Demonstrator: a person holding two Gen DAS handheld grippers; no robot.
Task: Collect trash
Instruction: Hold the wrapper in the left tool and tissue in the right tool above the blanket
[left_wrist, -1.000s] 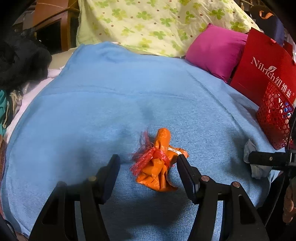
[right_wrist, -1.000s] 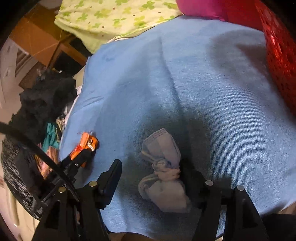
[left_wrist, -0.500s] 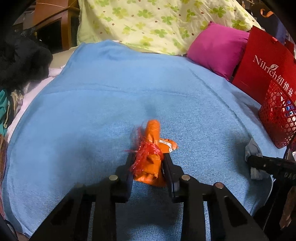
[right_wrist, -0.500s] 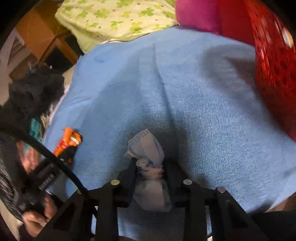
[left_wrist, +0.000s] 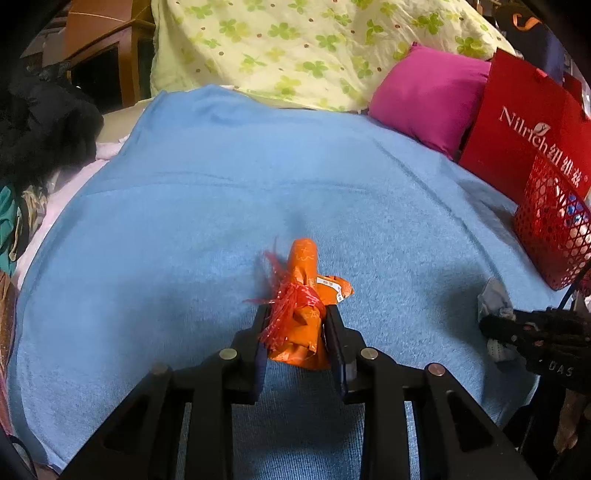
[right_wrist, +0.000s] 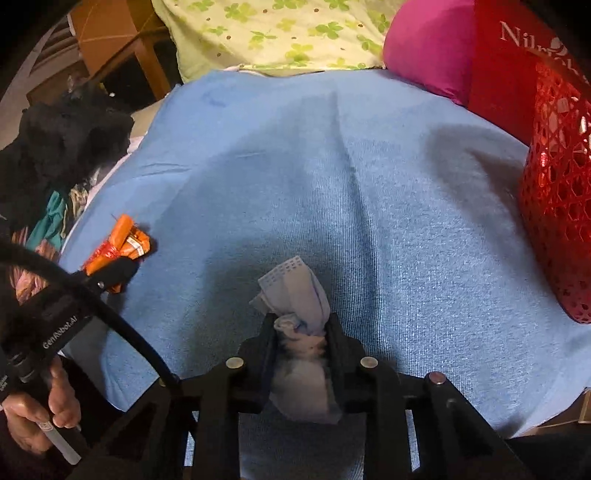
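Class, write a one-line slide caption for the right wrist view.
Right gripper shut on a knotted face mask over the blue blanket, red basket at right.

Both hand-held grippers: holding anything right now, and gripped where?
Left hand-held gripper pinches the orange wrapper bundle at its lower half, below the red tie. Right hand-held gripper clamps the crumpled blue mask at its bunched middle.
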